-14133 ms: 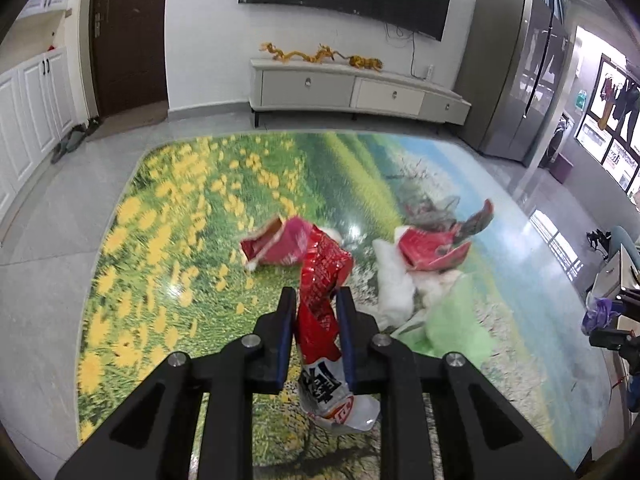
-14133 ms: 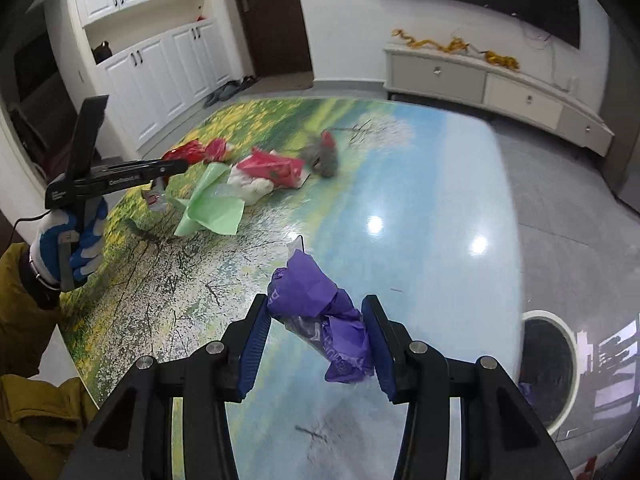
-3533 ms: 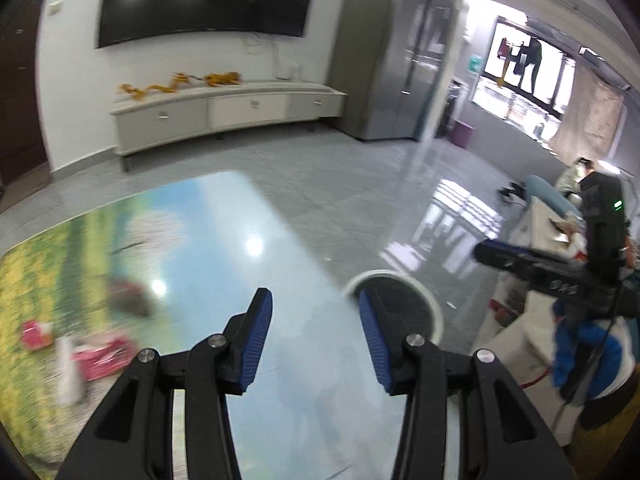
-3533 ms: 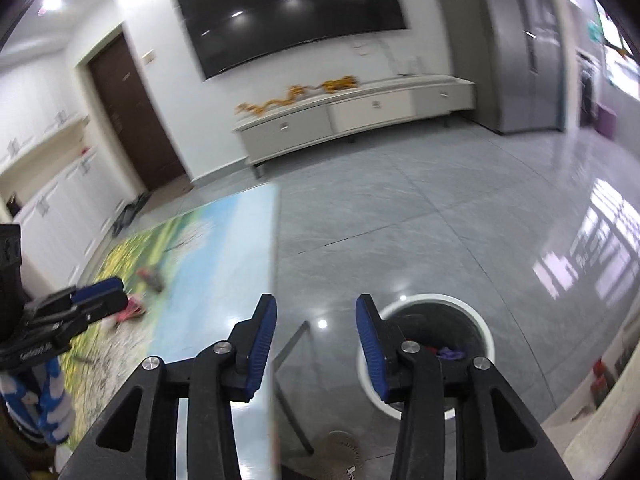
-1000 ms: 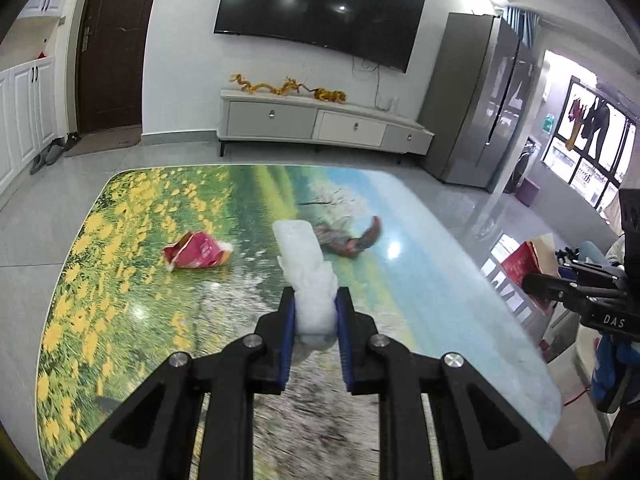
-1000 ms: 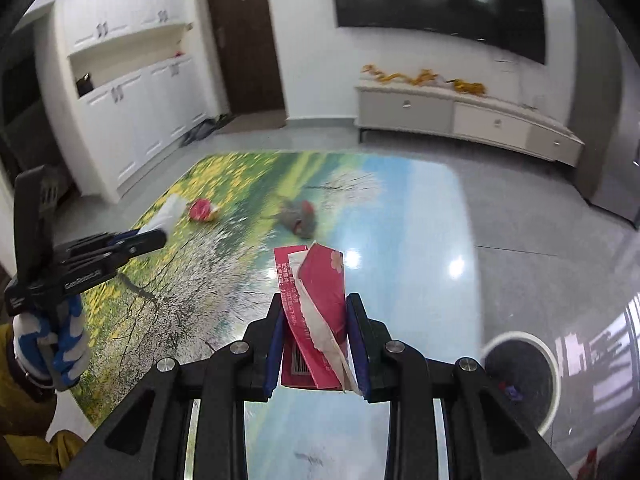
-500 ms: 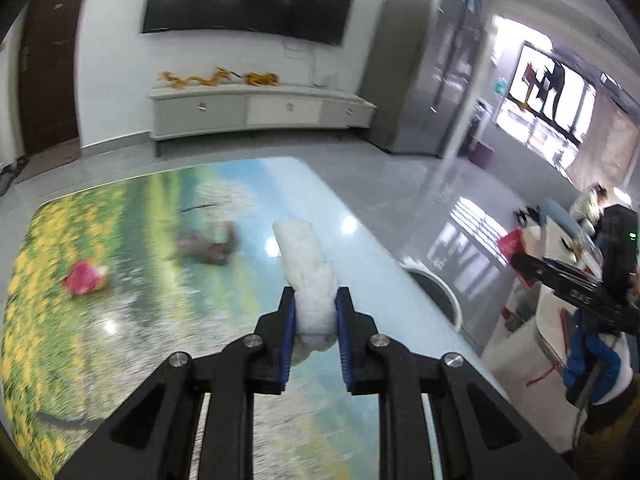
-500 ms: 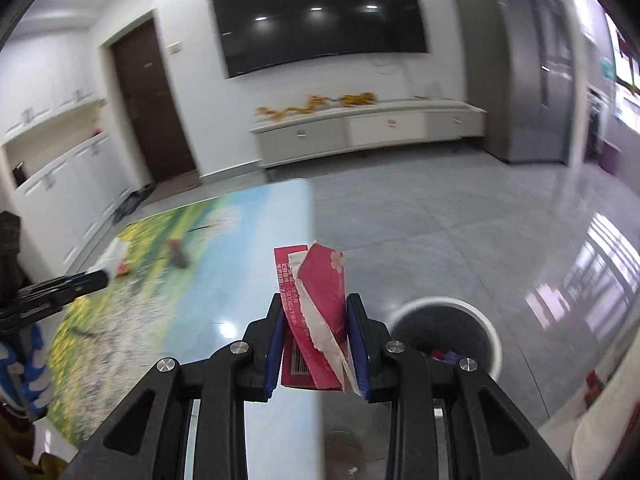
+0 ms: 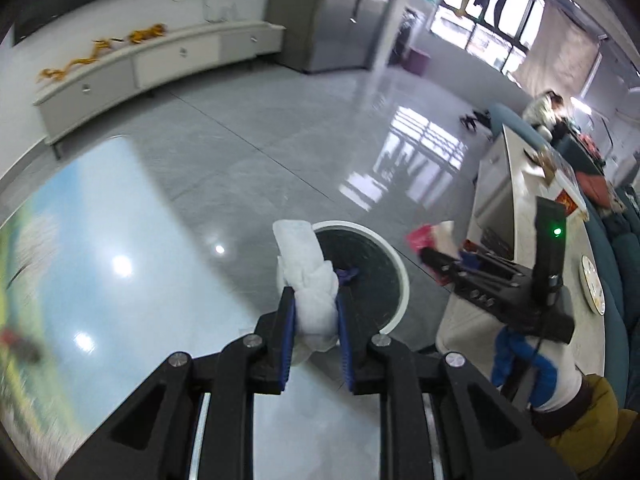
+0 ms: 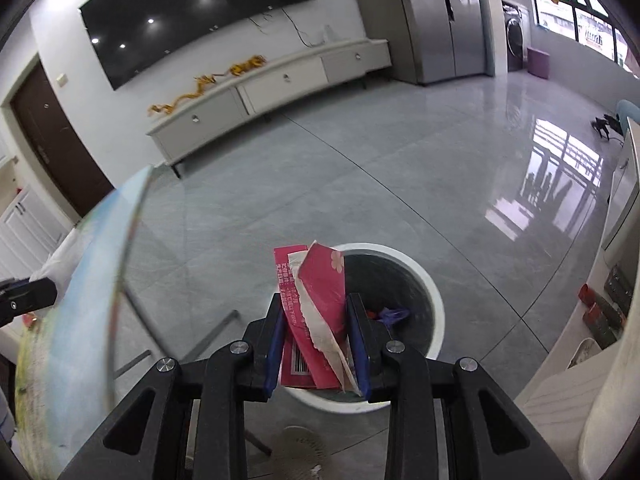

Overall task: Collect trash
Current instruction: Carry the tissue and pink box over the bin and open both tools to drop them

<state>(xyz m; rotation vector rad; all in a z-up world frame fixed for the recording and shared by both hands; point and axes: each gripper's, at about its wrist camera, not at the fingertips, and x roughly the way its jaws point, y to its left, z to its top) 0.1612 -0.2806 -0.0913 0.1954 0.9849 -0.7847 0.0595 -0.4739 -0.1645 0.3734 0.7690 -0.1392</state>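
- Landmark: round white-rimmed waste bin (image 10: 434,312) with a dark liner, standing on the grey tiled floor (image 10: 360,168) just beside the counter's end.
- Left gripper (image 9: 316,308): blue-padded jaws pressed narrow on a crumpled white tissue wad (image 9: 308,276). The wad sticks up past the fingertips and sits over the near rim of the bin (image 9: 394,264), at the edge of the glossy landscape-print counter (image 9: 120,280).
- Right gripper (image 10: 316,312): jaws clamped on a flattened red-and-pink paper carton (image 10: 316,280) with a torn white edge and a barcode near its lower end. The carton stands upright, directly above the bin's near side.
- Inside the bin, to the right of the carton: a scrap of purple plastic (image 10: 394,314) on the dark liner; a bit of red beside it, too small to identify.
- From the left camera, the right gripper (image 9: 436,256) shows on the far right side of the bin, carton (image 9: 424,236) at its tip, held by a hand in a blue-and-white glove (image 9: 524,364).
- Beyond the bin, against the wall: long white low cabinet (image 10: 272,84) with a gold dragon ornament (image 10: 204,84) on top, dark wall-mounted screen (image 10: 192,12) above it.
- Far left of the counter in the left view: a blurred red scrap (image 9: 16,340).
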